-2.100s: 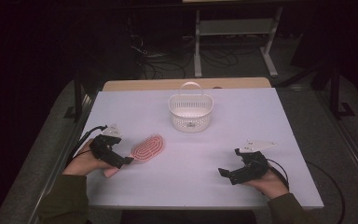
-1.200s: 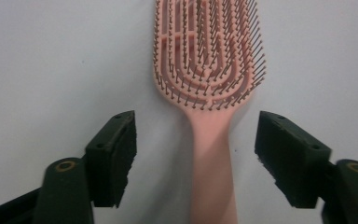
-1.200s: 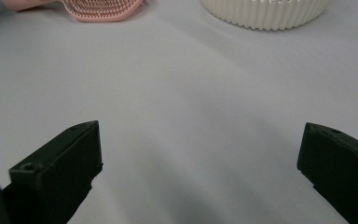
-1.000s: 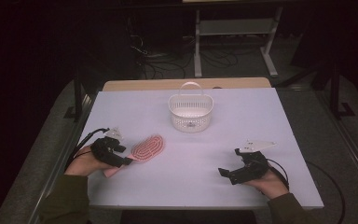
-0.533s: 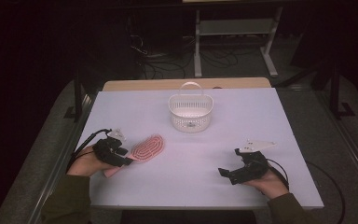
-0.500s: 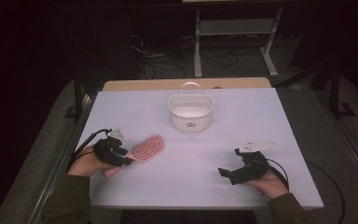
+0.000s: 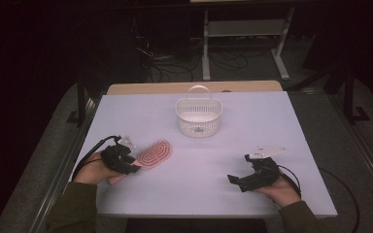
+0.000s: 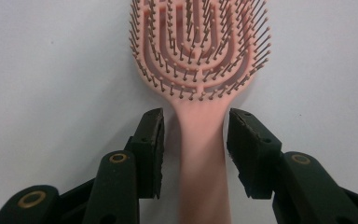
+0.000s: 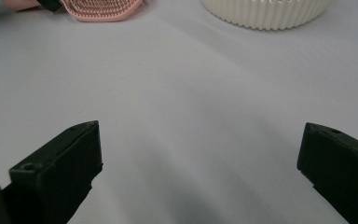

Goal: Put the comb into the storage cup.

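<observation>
My left tool (image 8: 195, 140) has just been closing around the pink hairbrush (image 8: 200, 70) handle on the bench (image 7: 272, 121), pads not yet touching; an off-centre pinch could skew it. Right tool (image 9: 200, 163) gapes empty.
</observation>
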The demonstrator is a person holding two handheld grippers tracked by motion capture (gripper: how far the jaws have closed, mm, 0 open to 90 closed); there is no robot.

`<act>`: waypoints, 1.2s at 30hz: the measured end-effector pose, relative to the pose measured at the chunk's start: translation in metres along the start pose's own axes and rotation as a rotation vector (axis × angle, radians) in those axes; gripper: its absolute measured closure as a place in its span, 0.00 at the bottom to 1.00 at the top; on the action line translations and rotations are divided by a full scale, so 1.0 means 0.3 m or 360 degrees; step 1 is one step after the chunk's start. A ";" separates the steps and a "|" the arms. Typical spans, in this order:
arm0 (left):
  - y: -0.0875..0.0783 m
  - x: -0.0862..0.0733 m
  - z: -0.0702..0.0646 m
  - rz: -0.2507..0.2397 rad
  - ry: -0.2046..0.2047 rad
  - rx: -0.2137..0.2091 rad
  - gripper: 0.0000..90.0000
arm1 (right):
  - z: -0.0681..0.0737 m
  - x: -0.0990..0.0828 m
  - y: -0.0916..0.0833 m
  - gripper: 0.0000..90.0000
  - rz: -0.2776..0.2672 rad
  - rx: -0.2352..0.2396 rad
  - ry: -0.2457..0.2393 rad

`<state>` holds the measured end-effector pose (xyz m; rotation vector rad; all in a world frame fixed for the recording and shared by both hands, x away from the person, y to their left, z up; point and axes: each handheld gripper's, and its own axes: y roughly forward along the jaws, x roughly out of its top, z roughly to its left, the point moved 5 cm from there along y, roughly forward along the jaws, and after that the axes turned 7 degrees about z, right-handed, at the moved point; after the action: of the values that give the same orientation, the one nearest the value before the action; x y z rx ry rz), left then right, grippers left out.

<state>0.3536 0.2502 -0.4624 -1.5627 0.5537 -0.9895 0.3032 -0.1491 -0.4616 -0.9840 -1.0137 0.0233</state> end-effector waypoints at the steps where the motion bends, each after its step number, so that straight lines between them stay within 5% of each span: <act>1: 0.001 0.001 -0.001 0.0004 0.0003 0.0002 0.64 | 0.000 0.000 0.000 0.00 0.0000 0.0000 0.0000; 36: 0.017 0.012 -0.011 0.0060 -0.0024 -0.0002 0.77 | 0.001 -0.001 0.001 0.00 0.0007 0.0006 -0.0002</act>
<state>0.3535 0.2443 -0.4662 -1.5544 0.5711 -0.9484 0.3028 -0.1488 -0.4619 -0.9828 -1.0126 0.0292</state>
